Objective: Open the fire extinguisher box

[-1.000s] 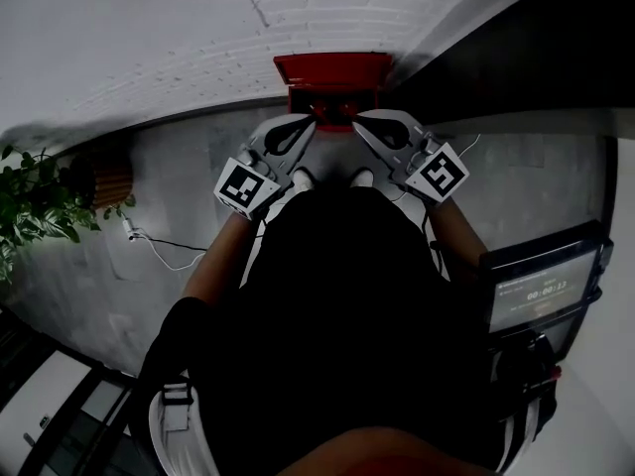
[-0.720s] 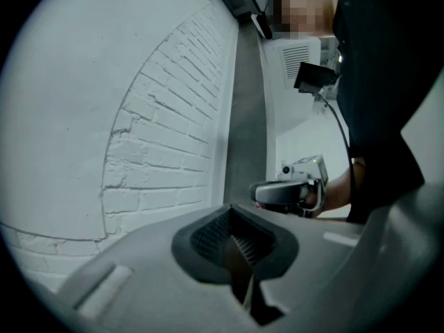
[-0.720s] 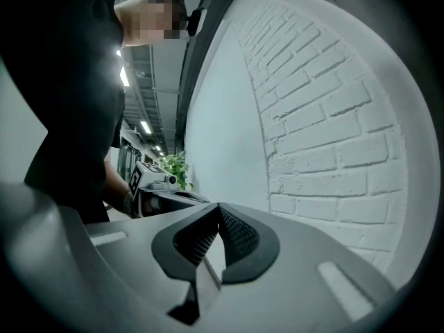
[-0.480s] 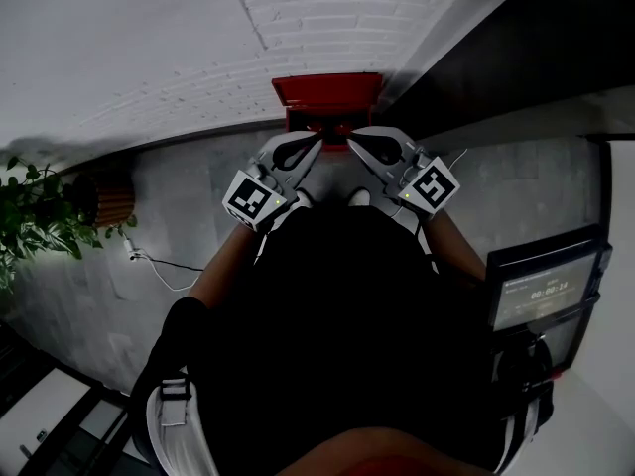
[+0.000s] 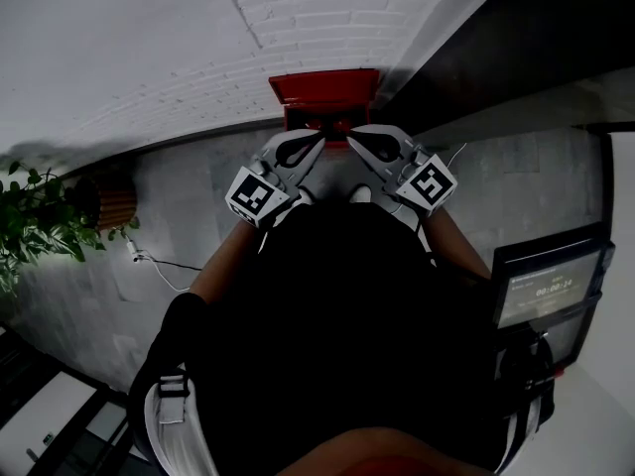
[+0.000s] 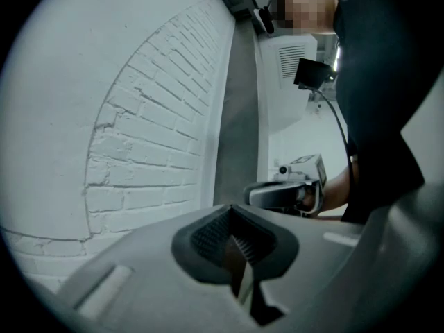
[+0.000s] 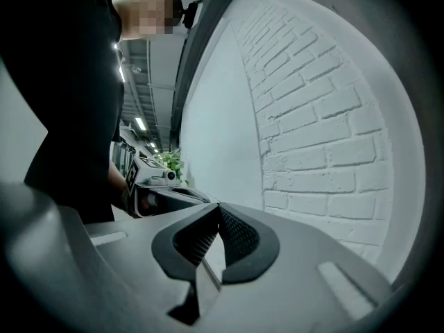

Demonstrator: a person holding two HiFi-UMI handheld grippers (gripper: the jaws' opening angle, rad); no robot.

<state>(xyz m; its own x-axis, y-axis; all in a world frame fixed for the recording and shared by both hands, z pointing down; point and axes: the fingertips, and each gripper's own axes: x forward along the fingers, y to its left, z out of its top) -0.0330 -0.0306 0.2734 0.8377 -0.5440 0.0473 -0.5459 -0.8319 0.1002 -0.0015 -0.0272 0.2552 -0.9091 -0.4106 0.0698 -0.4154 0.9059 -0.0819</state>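
The red fire extinguisher box (image 5: 325,92) stands on the floor against the white brick wall (image 5: 198,38), straight ahead of me. From this height I cannot tell how its lid stands. My left gripper (image 5: 318,140) and right gripper (image 5: 350,140) hang side by side in front of the box, tips angled toward each other, apart from it. Both are shut with nothing between the pads. In the left gripper view the left gripper (image 6: 232,209) faces the wall and the right gripper (image 6: 288,189). In the right gripper view the right gripper (image 7: 218,207) faces the left gripper (image 7: 158,186).
A potted plant (image 5: 35,216) in a woven pot (image 5: 111,188) stands at the left, with a white cable (image 5: 159,264) lying on the grey floor. A dark wall panel (image 5: 516,38) rises right of the box. A screen on a stand (image 5: 551,288) is at my right.
Both grippers have drawn closer together and sit a little lower in the picture below the box. Their jaws stay shut.
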